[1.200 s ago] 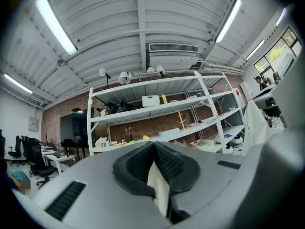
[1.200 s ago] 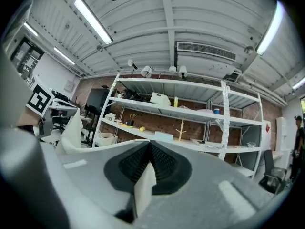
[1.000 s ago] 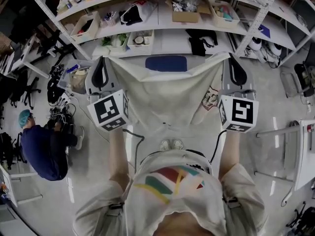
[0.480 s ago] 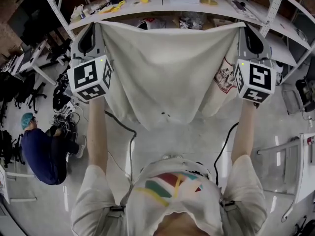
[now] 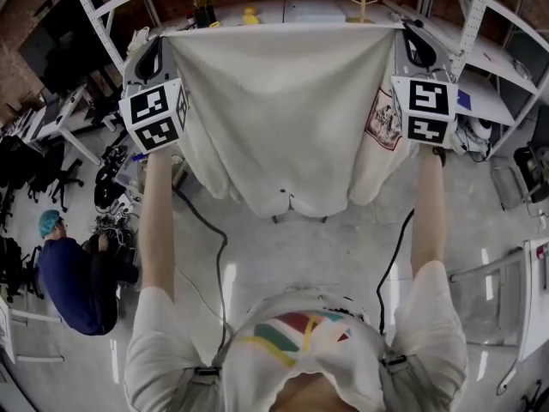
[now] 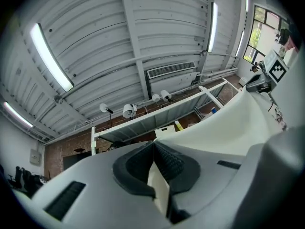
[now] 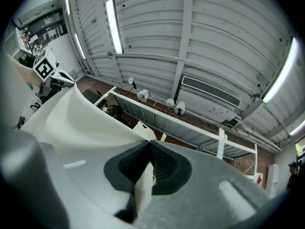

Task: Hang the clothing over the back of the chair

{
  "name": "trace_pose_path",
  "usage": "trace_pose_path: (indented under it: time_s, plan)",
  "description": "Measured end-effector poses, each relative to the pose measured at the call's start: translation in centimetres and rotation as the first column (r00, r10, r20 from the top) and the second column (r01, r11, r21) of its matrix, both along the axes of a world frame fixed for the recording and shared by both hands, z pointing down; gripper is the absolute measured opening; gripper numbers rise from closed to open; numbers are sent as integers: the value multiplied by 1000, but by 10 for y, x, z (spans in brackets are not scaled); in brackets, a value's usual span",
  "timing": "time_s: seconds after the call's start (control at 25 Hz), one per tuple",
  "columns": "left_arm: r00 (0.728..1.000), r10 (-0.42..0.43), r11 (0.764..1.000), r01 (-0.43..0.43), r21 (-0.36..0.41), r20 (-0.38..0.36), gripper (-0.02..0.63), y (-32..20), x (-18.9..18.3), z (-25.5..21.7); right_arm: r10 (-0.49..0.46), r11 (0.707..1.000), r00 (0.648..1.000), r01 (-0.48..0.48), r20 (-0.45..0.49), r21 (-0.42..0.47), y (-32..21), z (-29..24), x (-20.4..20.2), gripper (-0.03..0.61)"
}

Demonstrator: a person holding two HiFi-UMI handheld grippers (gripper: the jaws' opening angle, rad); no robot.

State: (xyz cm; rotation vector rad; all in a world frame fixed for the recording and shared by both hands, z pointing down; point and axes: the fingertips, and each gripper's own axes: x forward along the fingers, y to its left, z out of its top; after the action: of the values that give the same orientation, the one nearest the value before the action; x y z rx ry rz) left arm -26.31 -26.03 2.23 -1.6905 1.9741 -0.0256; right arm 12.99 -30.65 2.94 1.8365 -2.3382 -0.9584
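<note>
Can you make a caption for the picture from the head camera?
A cream T-shirt held up, stretched between the left gripper and the right gripper.

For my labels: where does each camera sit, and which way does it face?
Head view: on the head, facing down at the cream cloth garment; forearms show.
Left gripper view: on the left hand-held gripper, facing the ribbed grey ceiling; jaws grip garment.
Right gripper view: likewise, right hand-held gripper.
All share the garment.
</note>
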Motion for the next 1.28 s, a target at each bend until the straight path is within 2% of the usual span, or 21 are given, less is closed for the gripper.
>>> trace_pose_path:
  time_s: [0.24,0.48,0.96,1.28]
  plan:
    - [1000,-17,1000,17,0,-17,17,-11,-7,12,4,1000,999,-5,-41,-17,-13,9,-7,6]
    - [1000,-12,1000,11,-5,-23,17,-14,-12,17,8,999,1000,-9,-27,-46,-16,19,-11,6]
    - [1000,-26,988,26,-151,-1,17,-50,-17,92,12,984,997,-25,-74,-178,-41,84,-15,6]
    - [1000,-24,966,24,-256,1,17,-64,-17,149,12,958,990,-52,-142,-281,-59,140,-14,6]
